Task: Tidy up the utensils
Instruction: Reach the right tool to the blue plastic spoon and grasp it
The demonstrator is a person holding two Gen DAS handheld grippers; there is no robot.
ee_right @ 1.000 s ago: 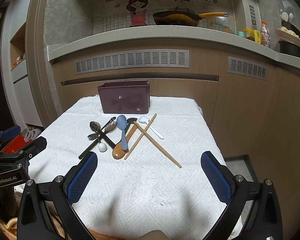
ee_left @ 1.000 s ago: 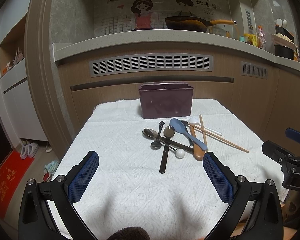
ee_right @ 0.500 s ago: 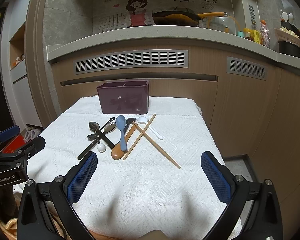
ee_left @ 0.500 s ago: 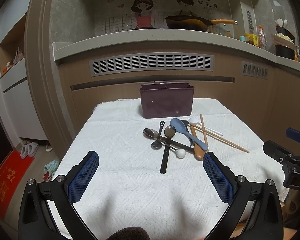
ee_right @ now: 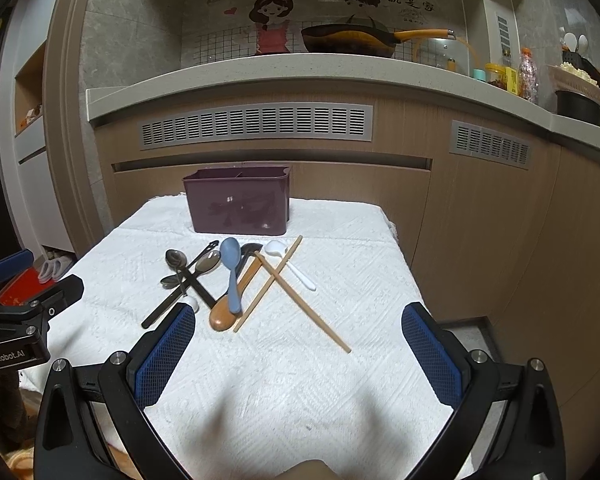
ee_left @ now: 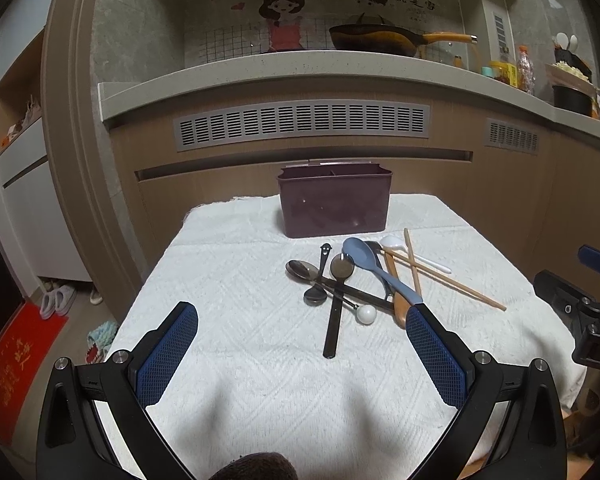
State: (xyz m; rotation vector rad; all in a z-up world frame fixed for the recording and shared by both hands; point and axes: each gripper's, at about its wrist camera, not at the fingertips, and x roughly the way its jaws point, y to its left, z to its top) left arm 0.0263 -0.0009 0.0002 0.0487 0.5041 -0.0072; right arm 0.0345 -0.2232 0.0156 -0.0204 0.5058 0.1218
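A table under a white quilted cloth [ee_left: 236, 280] fills the space ahead of both tools. At its far end, straight ahead of the left gripper [ee_left: 302, 320] and ahead and to the left of the right gripper [ee_right: 298, 320], stands a dark purple utensil holder [ee_left: 334, 208] (a divider shows inside its rim). Both grippers hover over the near part of the cloth with their blue-padded fingers spread wide, holding nothing.

Between the holder and the grippers lies a heap of utensils. A wooden spoon [ee_right: 228, 308] rests bowl-end toward the right gripper's left finger, with a blue spoon [ee_right: 232, 268] lying over it. Two wooden chopsticks [ee_right: 296, 300] cross each other to the right of these, over a white spoon [ee_right: 290, 264]. Left of the blue spoon, several metal spoons [ee_left: 300, 270] and a black-handled one [ee_left: 334, 316] overlap, beside a small white ball-ended piece [ee_left: 366, 314].
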